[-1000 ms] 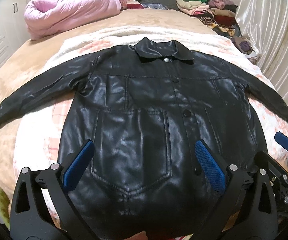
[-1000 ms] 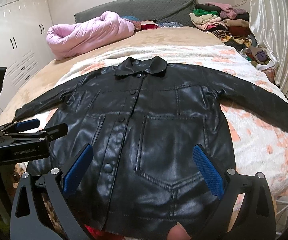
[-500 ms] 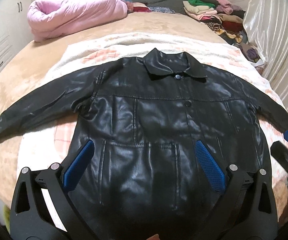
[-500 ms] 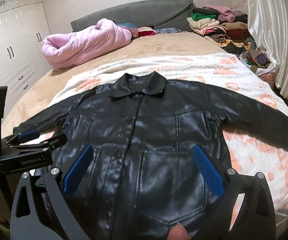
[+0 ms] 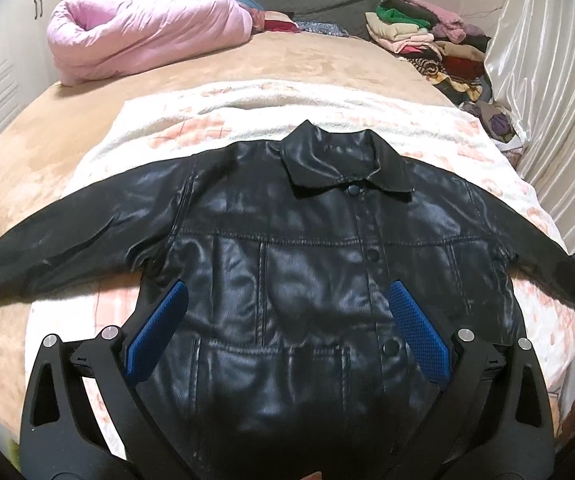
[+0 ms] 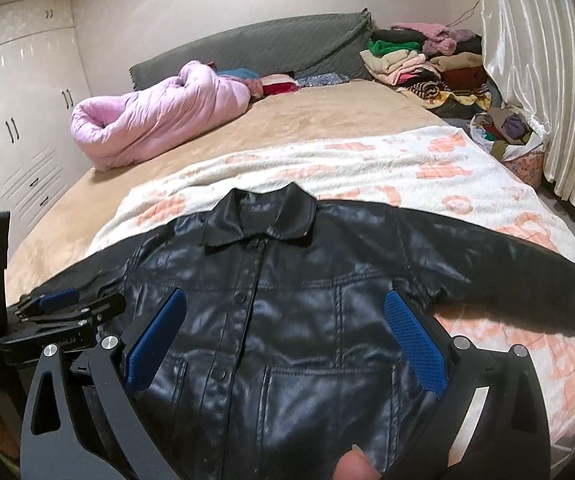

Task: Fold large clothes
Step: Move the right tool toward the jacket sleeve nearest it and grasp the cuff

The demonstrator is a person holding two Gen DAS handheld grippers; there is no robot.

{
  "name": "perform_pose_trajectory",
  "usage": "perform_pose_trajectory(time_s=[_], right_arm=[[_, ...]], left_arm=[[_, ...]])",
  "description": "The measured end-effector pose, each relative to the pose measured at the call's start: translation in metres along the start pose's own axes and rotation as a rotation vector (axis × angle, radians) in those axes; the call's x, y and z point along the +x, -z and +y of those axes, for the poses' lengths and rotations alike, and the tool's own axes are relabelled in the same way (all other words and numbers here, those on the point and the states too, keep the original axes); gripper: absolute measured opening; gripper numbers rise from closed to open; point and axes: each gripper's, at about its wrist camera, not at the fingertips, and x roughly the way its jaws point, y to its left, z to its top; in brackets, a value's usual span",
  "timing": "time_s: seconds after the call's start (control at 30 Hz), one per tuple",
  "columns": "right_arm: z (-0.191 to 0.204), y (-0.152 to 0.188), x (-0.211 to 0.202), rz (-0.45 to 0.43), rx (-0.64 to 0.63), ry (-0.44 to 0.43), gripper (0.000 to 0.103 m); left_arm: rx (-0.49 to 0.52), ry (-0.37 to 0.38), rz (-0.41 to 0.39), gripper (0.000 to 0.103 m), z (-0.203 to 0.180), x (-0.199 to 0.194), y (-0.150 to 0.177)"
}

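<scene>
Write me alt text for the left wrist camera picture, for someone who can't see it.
A black leather jacket lies buttoned and face up, sleeves spread, on a patterned blanket on a bed, seen between the open left gripper and its blue fingers. Behind it are a rolled pink quilt and a pile of clothes.

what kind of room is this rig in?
Most likely a home bedroom. A large bed with a grey headboard fills the view, white built-in wardrobes line one wall, and stacks of folded clothes sit near the curtain. A black leather jacket lies spread flat.
</scene>
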Motion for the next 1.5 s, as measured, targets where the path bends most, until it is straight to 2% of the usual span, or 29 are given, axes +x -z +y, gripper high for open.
perform_pose_trajectory(time_s=[0.33,0.7,1.07,1.5], right_arm=[[-0.028,-0.022,0.013,-0.029,0.059,0.036,0.099],[-0.079,-0.03,0.028,-0.037,0.132,0.135,0.099],[-0.151,-0.017,0.041,-0.021,0.264,0.246,0.099],[-0.237,0.009,0.029,-0.033,0.452,0.367,0.099]], left_arm=[[-0.003,0.019,0.003,0.094,-0.01,0.016,-0.025],[0.005,0.04,0.037,0.094,-0.029,0.049,-0.048],[0.027,0.071,0.085,0.094,-0.056,0.081,-0.051],[0.084,0.085,0.143,0.094,-0.093,0.11,-0.037]])
